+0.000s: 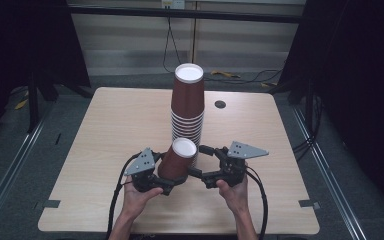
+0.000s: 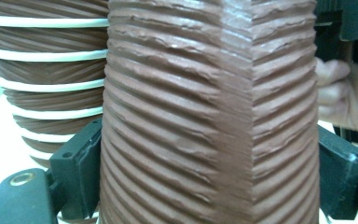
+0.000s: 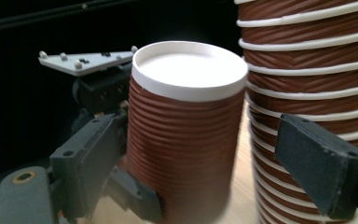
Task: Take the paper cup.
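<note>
Left gripper (image 1: 172,180): jaws closed on single cup (image 1: 178,159), pressing both its sides.
Right gripper (image 1: 198,161): jaws spread wide, one on each side of that cup, not pressing it.
Single cup: brown ribbed paper, upside down, white base up, tilted, just in front of stack.
Stack (image 1: 187,107): one tall column of upside-down brown cups with white rims, mid worktop (image 1: 110,130).

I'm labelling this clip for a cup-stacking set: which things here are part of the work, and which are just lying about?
In the work:
- single brown cup, upside down, gripped by the left tongs
- tall stack of brown cups on the table
- right tongs, open around the single cup, pads apart from it

Lying about:
- yellow item on the floor behind the table
- black cables on the floor
</note>
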`<state>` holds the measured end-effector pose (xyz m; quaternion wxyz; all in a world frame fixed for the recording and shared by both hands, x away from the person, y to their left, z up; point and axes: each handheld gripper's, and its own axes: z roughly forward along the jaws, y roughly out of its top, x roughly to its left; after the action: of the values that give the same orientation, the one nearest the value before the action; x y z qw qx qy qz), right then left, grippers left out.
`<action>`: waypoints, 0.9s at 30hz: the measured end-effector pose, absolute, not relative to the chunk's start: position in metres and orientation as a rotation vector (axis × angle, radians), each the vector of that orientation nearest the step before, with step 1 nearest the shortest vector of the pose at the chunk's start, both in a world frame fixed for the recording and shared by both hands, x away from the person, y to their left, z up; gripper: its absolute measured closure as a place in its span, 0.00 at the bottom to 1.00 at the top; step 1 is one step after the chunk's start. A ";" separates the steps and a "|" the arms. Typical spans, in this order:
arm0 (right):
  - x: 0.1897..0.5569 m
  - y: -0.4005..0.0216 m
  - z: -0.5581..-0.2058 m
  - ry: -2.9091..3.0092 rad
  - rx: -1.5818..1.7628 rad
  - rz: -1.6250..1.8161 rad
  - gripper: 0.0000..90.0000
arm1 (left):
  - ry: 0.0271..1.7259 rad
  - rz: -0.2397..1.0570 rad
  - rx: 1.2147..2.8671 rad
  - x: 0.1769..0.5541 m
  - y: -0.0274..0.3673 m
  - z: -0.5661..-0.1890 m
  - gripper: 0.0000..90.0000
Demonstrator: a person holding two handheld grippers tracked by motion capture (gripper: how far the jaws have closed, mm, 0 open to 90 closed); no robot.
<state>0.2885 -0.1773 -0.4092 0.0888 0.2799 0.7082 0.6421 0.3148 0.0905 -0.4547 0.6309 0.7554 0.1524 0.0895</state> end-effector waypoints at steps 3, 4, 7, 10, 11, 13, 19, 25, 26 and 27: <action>0.286 -0.183 -0.408 2.074 0.843 1.891 0.18 | 0.309 0.220 1.757 0.315 0.095 -0.448 0.15; 0.286 -0.183 -0.408 2.074 0.843 1.891 0.18 | 0.309 0.220 1.757 0.315 0.095 -0.448 0.15; 0.284 -0.186 -0.407 2.084 0.841 1.879 0.18 | 0.319 0.219 1.769 0.317 0.099 -0.447 0.15; 0.284 -0.187 -0.409 2.117 0.844 1.848 0.18 | 0.312 0.223 1.791 0.316 0.101 -0.445 0.15; 0.284 -0.189 -0.410 2.133 0.848 1.833 0.18 | 0.306 0.223 1.800 0.316 0.101 -0.445 0.15; 0.284 -0.189 -0.411 2.141 0.852 1.829 0.18 | 0.311 0.231 1.798 0.315 0.101 -0.444 0.16; 0.282 -0.193 -0.414 2.190 0.853 1.799 0.18 | 0.281 0.219 1.850 0.315 0.096 -0.444 0.16; 0.282 -0.198 -0.416 2.244 0.864 1.806 0.16 | 0.232 0.239 1.922 0.313 0.090 -0.440 0.16; 0.282 -0.198 -0.416 2.261 0.864 1.795 0.16 | 0.226 0.238 1.937 0.313 0.089 -0.440 0.16; 0.282 -0.197 -0.417 2.273 0.862 1.782 0.16 | 0.221 0.244 1.955 0.313 0.088 -0.440 0.16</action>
<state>0.2817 -0.1972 -0.4167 0.0639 0.2855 0.7526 0.5900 0.3125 0.0883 -0.4397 0.5477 0.8250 0.0932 0.1030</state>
